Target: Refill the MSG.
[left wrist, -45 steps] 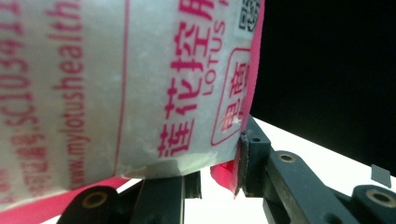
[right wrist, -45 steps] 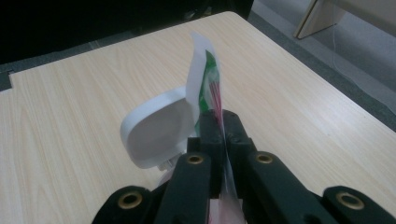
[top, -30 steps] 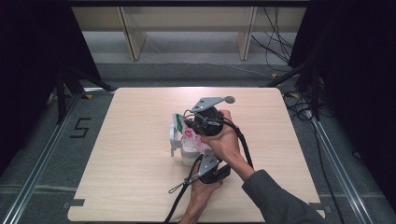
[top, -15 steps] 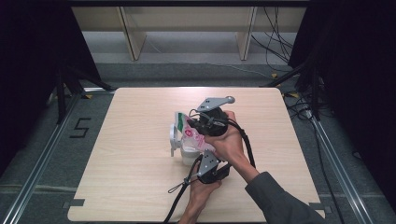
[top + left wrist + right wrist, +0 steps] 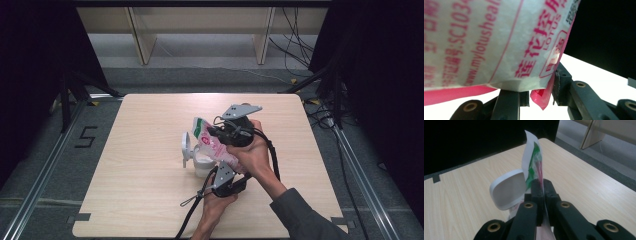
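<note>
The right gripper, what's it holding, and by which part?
The right gripper pinches the pink-and-white printed pouch near its upper edge, fingers shut flat on the thin film.

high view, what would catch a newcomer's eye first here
A pink-and-white printed pouch is held up at mid-table above a white container with its lid flipped open. The right gripper pinches the pouch's upper edge with jaws shut; the left gripper sits at its lower end near the table's front.

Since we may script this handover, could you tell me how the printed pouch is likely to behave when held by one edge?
The pouch looks like thin film, so it will probably flop and crease. The right gripper pinches its flat edge, which suggests it is light. Its glossy surface may slip.
</note>
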`<state>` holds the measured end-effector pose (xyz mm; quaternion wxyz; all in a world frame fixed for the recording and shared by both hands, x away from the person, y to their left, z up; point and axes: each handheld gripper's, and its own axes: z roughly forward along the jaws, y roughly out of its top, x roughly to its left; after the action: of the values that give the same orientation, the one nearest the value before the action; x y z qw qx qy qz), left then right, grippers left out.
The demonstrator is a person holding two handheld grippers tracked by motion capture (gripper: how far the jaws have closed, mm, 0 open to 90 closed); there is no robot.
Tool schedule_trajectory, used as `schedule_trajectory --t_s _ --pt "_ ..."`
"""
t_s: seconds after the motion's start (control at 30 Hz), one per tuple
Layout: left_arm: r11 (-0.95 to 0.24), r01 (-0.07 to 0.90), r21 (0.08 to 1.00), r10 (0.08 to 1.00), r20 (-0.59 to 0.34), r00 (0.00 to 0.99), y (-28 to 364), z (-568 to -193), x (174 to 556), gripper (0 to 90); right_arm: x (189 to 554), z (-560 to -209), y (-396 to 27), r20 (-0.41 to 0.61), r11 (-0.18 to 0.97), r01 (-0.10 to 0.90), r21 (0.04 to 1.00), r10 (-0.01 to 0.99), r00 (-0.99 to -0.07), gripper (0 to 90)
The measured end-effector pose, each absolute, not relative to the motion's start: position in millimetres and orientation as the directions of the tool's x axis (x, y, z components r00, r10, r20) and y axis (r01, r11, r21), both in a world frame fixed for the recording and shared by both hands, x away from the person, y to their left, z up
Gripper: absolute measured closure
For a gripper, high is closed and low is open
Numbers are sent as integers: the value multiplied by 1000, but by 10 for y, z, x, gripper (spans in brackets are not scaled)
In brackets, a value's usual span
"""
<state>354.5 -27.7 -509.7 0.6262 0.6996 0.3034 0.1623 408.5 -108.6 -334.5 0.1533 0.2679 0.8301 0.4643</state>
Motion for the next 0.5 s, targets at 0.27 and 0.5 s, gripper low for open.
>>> schedule_trajectory --t_s 0.27,0.5 --pt "-56 226 973 637 -139 758 -248 -5101 3558 686 4015 -3312 -1240 31 369 311 876 600 -799 900" --pt "-80 229 970 636 -127 761 -239 -5108 3568 667 3957 -3325 -1386 57 316 311 896 614 -787 900"
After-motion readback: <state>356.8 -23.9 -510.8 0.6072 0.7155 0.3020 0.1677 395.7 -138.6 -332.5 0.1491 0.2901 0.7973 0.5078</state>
